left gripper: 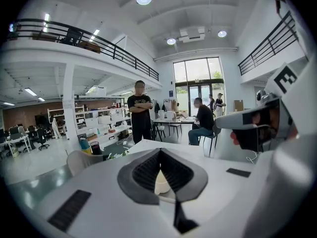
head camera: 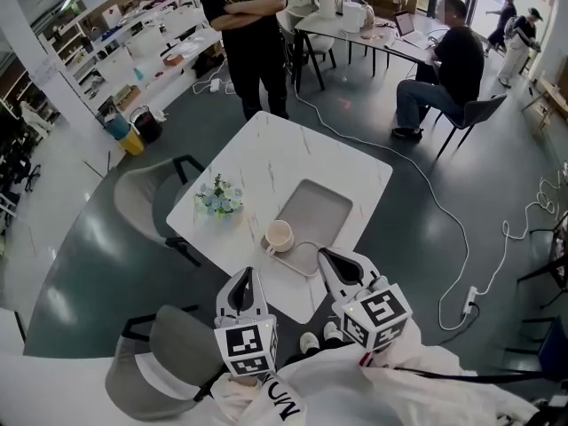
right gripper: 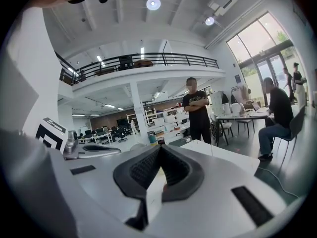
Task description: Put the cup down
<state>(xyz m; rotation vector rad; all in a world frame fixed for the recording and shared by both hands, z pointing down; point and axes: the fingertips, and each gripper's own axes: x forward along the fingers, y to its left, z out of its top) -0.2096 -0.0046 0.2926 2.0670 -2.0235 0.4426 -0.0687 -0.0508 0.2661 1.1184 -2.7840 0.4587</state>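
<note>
My left gripper [head camera: 246,274] and right gripper [head camera: 324,254] are both closed, holding nothing. The cup [head camera: 279,236] stands upright on the table [head camera: 266,162], dead ahead of my left jaws.

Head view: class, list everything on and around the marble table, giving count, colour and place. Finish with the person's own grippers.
table: one, white marbled, centre of view
tray: one, grey, on the table's right half
cup: one, cream, at the tray's near left corner
flowers: one small bunch, white and pale blue, on the table left of the tray
chairs: two, grey, at the table's left and near left
standing person: one, in black, beyond the table
seated person: one, dark top, at a far desk
left gripper: one, white, shut, empty
right gripper: one, white, shut, empty
</note>
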